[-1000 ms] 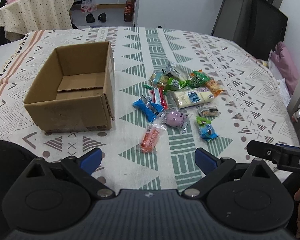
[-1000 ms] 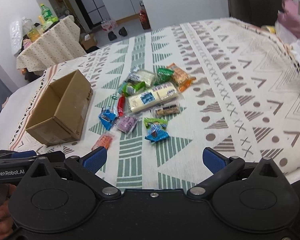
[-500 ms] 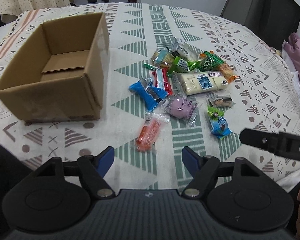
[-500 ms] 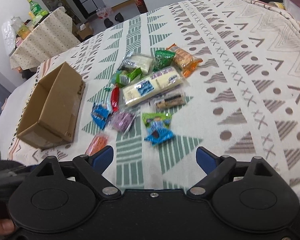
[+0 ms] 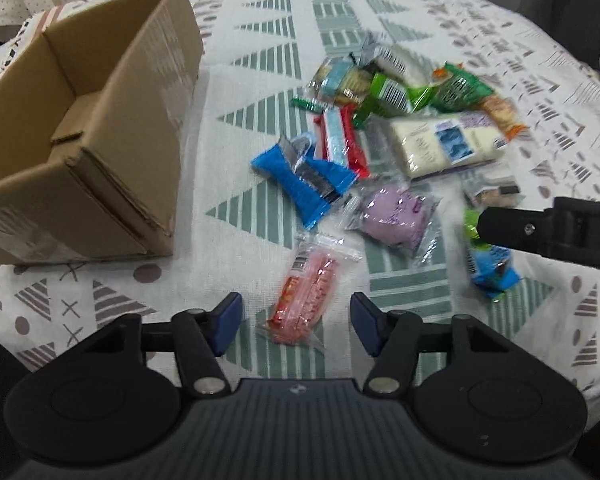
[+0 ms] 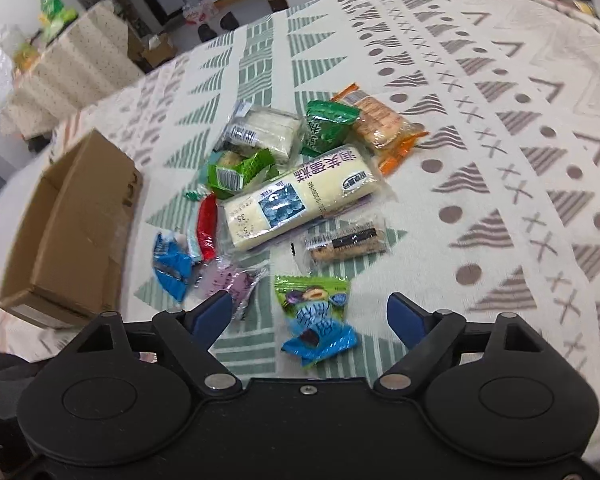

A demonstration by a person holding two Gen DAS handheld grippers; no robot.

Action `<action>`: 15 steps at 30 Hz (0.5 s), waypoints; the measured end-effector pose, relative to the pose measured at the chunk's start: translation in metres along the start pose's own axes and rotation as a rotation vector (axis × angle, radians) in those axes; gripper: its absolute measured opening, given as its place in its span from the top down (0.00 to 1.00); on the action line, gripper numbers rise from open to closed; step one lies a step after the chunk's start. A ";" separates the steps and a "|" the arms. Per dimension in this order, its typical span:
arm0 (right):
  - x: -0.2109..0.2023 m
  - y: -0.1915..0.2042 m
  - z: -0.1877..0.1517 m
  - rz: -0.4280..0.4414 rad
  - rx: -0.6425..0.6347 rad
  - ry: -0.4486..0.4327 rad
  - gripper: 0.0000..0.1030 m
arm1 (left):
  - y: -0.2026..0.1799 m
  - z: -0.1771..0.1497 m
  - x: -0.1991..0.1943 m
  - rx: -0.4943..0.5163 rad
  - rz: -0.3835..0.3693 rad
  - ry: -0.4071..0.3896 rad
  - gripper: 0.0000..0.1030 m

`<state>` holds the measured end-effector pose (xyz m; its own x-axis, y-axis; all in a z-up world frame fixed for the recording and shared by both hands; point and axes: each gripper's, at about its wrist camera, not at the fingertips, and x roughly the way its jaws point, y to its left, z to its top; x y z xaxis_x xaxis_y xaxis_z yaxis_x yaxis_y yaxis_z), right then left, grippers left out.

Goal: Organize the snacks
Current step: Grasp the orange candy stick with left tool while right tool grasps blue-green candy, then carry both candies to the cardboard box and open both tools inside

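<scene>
On the patterned cloth surface (image 5: 260, 80), my left gripper (image 5: 296, 322), jaws wide, brackets the light, crinkly orange clear-wrapped snack (image 5: 306, 296); I'd pinch its middle. My right gripper (image 6: 310, 314) is wide too.

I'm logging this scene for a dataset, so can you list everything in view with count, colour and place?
cardboard box: 1, brown, open and empty, left of the snacks
orange-red packet: 1, nearest, lined up between the left gripper's fingers
blue packet: 1, beside the box
purple packet: 1, clear wrap, centre
red stick packet: 1, behind the blue one
cream cake bar: 1, largest, mid-pile
green-and-blue packet: 1, between the right gripper's fingers
brown bar in clear wrap: 1, right of centre
green packets: 2, far side
orange packet: 1, far right
white wafer packet: 1, far side
patterned cloth: 1, cream, green, grey, under everything
left gripper: open
right gripper: open
</scene>
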<state>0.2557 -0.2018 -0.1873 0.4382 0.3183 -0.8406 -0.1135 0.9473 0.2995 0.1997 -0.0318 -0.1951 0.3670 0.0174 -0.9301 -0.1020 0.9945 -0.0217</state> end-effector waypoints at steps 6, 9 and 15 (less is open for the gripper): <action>0.015 0.002 -0.003 -0.012 -0.035 0.030 0.37 | -0.003 0.001 0.004 0.014 0.034 0.001 0.51; 0.022 -0.001 -0.006 -0.019 -0.037 0.043 0.62 | -0.004 0.002 0.003 0.007 0.039 -0.002 0.65; 0.013 0.003 -0.007 0.031 -0.061 0.013 0.70 | -0.001 0.007 -0.004 -0.036 0.025 -0.007 0.82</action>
<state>0.2549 -0.1942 -0.2005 0.4219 0.3472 -0.8375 -0.1806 0.9374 0.2976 0.2043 -0.0318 -0.1887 0.3702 0.0430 -0.9280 -0.1447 0.9894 -0.0119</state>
